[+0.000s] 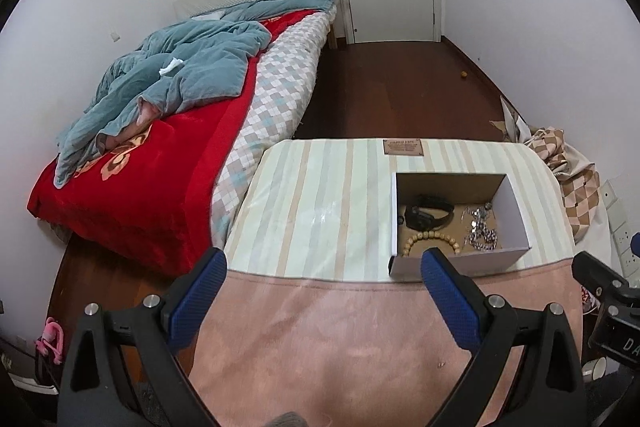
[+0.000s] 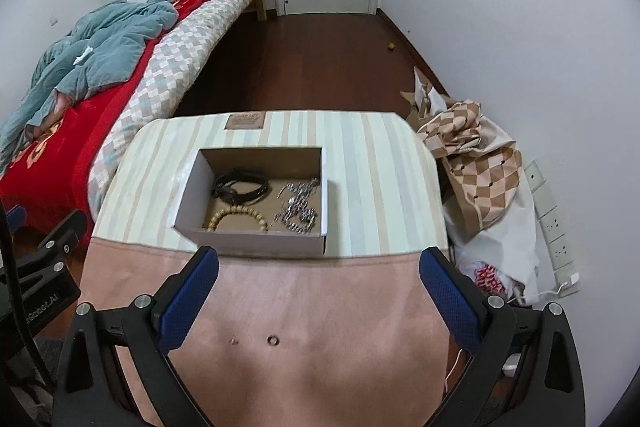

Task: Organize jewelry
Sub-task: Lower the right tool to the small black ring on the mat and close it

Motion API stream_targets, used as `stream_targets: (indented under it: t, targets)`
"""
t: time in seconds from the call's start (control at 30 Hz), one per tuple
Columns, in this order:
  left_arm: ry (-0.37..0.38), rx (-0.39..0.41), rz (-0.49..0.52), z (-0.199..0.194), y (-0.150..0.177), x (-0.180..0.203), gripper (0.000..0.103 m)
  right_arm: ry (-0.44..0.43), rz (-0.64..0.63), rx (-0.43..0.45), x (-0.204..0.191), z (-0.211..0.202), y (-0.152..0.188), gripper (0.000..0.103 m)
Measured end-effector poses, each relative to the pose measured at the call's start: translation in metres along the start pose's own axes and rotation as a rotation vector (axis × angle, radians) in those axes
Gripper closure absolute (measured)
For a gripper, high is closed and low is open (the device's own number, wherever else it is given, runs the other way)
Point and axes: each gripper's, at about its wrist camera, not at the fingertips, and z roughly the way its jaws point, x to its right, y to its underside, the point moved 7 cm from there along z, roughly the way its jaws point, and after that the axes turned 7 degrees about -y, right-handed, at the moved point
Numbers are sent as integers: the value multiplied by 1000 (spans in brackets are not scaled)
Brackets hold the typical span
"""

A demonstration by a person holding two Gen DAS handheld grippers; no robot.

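Jewelry (image 2: 264, 201) inside open box (image 2: 256, 241)

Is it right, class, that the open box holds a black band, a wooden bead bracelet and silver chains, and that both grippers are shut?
Not quite: the left gripper and right gripper are both open and empty, as each wrist view shows. The box contents are as stated.
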Motion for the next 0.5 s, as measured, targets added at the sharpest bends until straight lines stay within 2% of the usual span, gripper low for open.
stream_targets:
  t: [0.1, 0.3, 0.33, 0.37, 0.4, 0.43, 0.5]
  targets:
    - [-10, -20, -6, 6, 19, -2, 4, -27, 1, -26, -1, 6, 22, 1]
    - [-48, -140, 21, 45, 74, 1, 4, -78, 21, -112, 0, 53, 88, 3]
    - [-58, -167, 32, 55, 86, 2, 4, -97, 29, -112, 1, 63, 100, 7]
    - [-64, -184, 38, 61, 94, 2, 4, -113, 28, -114, -1, 71, 109, 24]
    - [-71, -204, 44, 69, 102, 3, 4, -118, 26, -129, -2, 81, 117, 45]
    - [-78, -224, 50, 76, 110, 2, 4, -129, 27, -147, -4, 90, 125, 53]
    - [-84, -258, 52, 88, 122, 2, 4, -145, 32, -155, -6, 101, 135, 57]
